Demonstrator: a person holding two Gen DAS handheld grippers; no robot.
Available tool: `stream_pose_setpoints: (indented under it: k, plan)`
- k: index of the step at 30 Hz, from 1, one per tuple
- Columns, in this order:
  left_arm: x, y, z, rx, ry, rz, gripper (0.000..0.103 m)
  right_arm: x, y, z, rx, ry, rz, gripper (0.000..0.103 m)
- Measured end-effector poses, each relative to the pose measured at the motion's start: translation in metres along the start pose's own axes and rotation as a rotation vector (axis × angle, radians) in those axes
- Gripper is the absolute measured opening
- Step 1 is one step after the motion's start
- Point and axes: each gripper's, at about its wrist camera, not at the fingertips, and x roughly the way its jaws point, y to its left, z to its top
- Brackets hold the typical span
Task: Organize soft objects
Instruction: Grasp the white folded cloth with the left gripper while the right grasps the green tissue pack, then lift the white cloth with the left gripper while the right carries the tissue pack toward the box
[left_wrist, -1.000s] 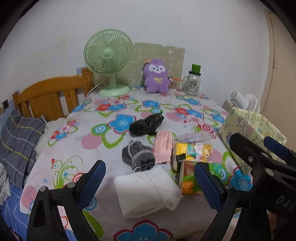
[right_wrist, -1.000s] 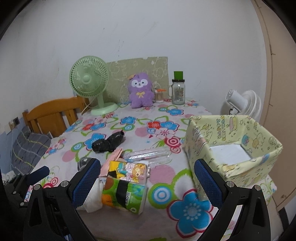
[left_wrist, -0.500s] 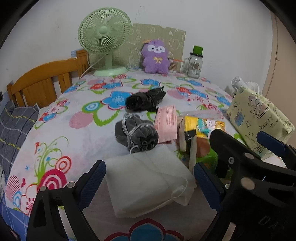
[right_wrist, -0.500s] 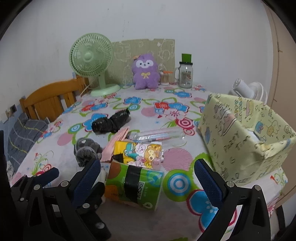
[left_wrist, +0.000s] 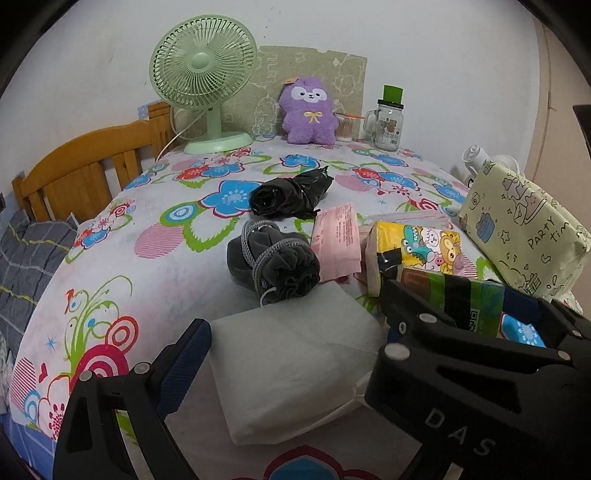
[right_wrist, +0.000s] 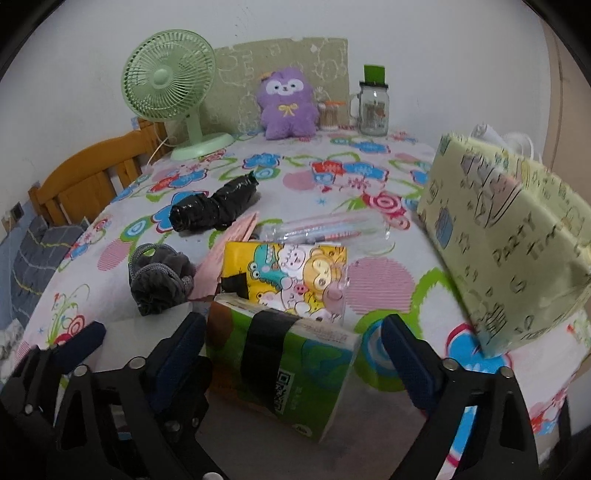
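Right wrist view: green tissue pack (right_wrist: 284, 373) lies on floral tablecloth (right_wrist: 380, 280), between right gripper (right_wrist: 291, 354) jaws, which have just been closing, pads not yet touching. Left gripper (left_wrist: 295, 354) spread wide over white folded cloth (left_wrist: 291, 369).

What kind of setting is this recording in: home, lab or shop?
Most likely a home room, perhaps a bedroom. A table under a flowered cloth stands against a plain wall, with a green desk fan, a purple plush toy and a wooden bed frame or chair back beside it.
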Motion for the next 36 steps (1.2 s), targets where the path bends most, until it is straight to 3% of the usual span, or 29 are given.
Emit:
stream_pose_setpoints:
  k: [4, 5, 11, 21, 36]
  plan:
    - [0.001, 0.001, -0.002, 0.0, 0.005, -0.004, 0.096, 0.0, 0.004, -0.002, 0.001, 0.008, 0.027, 0.083]
    - [0.0, 0.0, -0.002, 0.001, 0.006, -0.007, 0.095, -0.002, 0.006, -0.002, -0.007, 0.005, 0.03, 0.076]
    - [-0.002, -0.002, -0.003, 0.003, 0.005, -0.011, 0.087, -0.005, 0.007, -0.003, -0.011, 0.0, 0.045, 0.064]
    - [-0.009, -0.01, -0.001, 0.008, 0.0, -0.03, 0.072, -0.013, 0.001, -0.002, -0.002, -0.017, 0.042, 0.057]
    - [-0.022, -0.018, 0.013, -0.038, -0.001, -0.08, 0.059, -0.037, -0.019, 0.013, 0.039, -0.075, 0.044, 0.057]
